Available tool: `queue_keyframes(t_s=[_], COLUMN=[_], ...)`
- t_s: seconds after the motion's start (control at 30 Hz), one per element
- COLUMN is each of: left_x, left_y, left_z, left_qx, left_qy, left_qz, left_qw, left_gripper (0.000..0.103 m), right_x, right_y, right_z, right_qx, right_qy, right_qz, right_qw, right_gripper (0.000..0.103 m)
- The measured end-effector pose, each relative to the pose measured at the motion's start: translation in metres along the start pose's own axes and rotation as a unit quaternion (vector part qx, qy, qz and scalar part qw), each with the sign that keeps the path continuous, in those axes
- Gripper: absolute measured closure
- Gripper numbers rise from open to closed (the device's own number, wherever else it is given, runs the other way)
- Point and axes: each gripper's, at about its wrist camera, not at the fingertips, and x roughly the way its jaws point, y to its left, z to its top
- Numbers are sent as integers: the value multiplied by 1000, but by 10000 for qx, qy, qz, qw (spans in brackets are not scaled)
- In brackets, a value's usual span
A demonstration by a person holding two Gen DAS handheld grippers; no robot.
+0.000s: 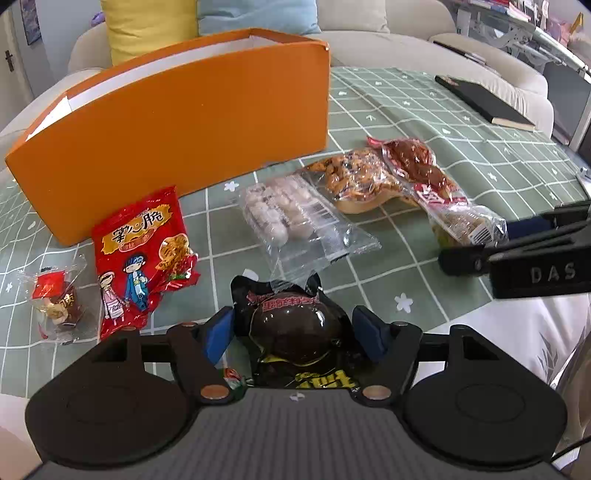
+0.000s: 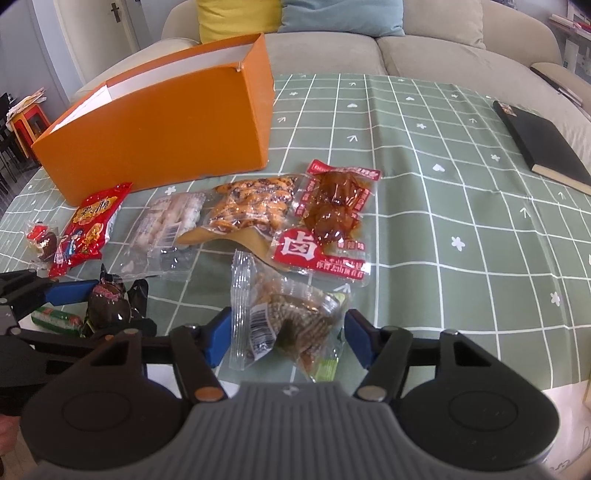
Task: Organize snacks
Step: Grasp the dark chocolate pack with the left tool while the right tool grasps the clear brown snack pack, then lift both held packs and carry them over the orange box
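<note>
An open orange box [image 1: 177, 133] stands at the back left of the green checked table; it also shows in the right wrist view [image 2: 159, 129]. My left gripper [image 1: 295, 332] is open, its blue pads on either side of a black packet with a dark egg [image 1: 295, 332], not touching it. My right gripper [image 2: 284, 338] is open around a clear packet of brown snack [image 2: 288, 317]. Loose snacks lie in a row: a red crisp bag [image 1: 142, 254], a white-ball packet [image 1: 280, 214], an orange biscuit packet [image 1: 358, 177] and a red braised-meat packet [image 2: 328, 218].
A small clear candy packet [image 1: 59, 299] lies at the far left. A black notebook [image 2: 543, 144] lies at the right of the table. A green wrapped item [image 2: 55, 319] lies by the left gripper. A sofa with yellow and blue cushions [image 2: 236, 14] stands behind.
</note>
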Motion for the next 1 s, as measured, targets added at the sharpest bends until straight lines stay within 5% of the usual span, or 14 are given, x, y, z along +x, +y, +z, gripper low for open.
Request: queue_keyframes(t_s=[0.33, 1.0], left_x=[-3, -52], left_y=[-3, 2], left_z=[-1, 11], left_qx=[9, -428], left_qy=[-19, 45], left_qz=[5, -314], left_qw=[10000, 9986], left_gripper=[31, 31], right_x=[1, -29], right_y=[-2, 7], right_z=[-4, -2], right_qx=[8, -79], right_qy=[38, 47], right_qz=[15, 8], right_qw=[10000, 10000], right_gripper=[54, 55])
